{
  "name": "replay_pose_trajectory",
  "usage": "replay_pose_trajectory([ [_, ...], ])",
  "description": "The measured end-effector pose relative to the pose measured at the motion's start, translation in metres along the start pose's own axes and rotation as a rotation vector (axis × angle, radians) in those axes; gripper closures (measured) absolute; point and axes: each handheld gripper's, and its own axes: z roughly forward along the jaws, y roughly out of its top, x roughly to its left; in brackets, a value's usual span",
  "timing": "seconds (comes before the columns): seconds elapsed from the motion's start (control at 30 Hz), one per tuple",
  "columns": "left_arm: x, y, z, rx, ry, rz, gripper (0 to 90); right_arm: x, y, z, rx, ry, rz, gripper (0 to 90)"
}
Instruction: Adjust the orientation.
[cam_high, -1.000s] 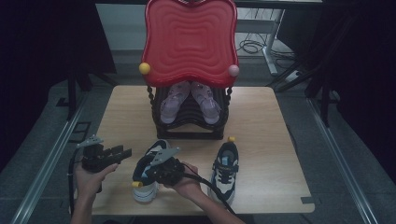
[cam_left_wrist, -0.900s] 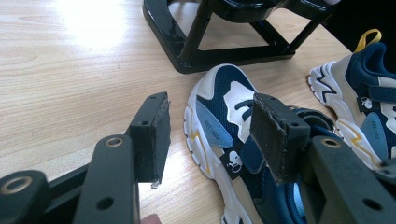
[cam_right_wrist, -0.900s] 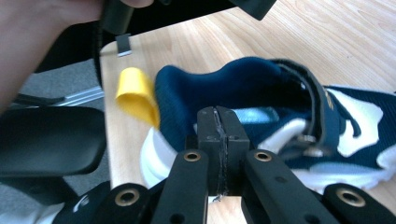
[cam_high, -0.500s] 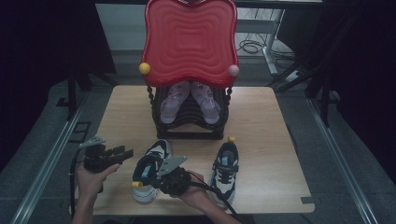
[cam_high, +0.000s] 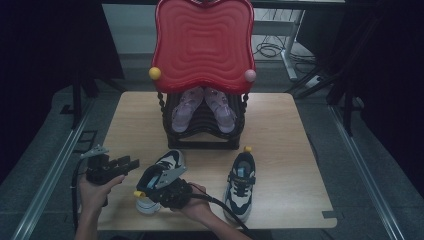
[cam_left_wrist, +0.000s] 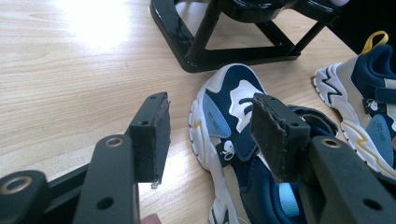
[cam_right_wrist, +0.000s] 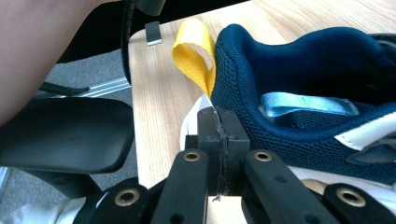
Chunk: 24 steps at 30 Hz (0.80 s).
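Nearest, right gripper (cam_right_wrist: 218, 122) clenched tight, pads pressed together with nothing between, against the heel of the left sneaker (cam_high: 159, 176) beside its yellow loop (cam_right_wrist: 195, 55). Left gripper (cam_left_wrist: 210, 133) released, jaws apart just beside that sneaker on the surface (cam_high: 280, 120). Right sneaker (cam_high: 241, 184) nearby. Farther back, black rack (cam_high: 202, 131) under red tray (cam_high: 202, 42).

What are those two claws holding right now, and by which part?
The right gripper is shut at the heel of the left shoe, by its yellow loop; whether it pinches anything is unclear. The left gripper is open, holding nothing.
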Motion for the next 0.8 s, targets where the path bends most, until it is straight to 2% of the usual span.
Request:
replay_pose_trajectory([
  [0.27,0.002,-0.001,0.000,0.007,0.003,-0.003,47.5,-0.001,0.002,0.005,-0.002,0.010,-0.001,88.3],
  [0.4,0.002,-0.001,0.000,0.008,0.004,-0.004,47.2,-0.001,0.001,0.000,-0.005,-0.005,-0.006,88.5],
  [0.67,0.002,-0.002,0.000,0.009,0.010,-0.005,47.2,-0.007,-0.002,-0.035,-0.060,-0.063,-0.001,89.1],
  [0.8,0.002,-0.002,0.000,0.010,0.013,-0.004,47.1,-0.005,-0.008,-0.056,-0.095,-0.121,-0.019,89.2],
])
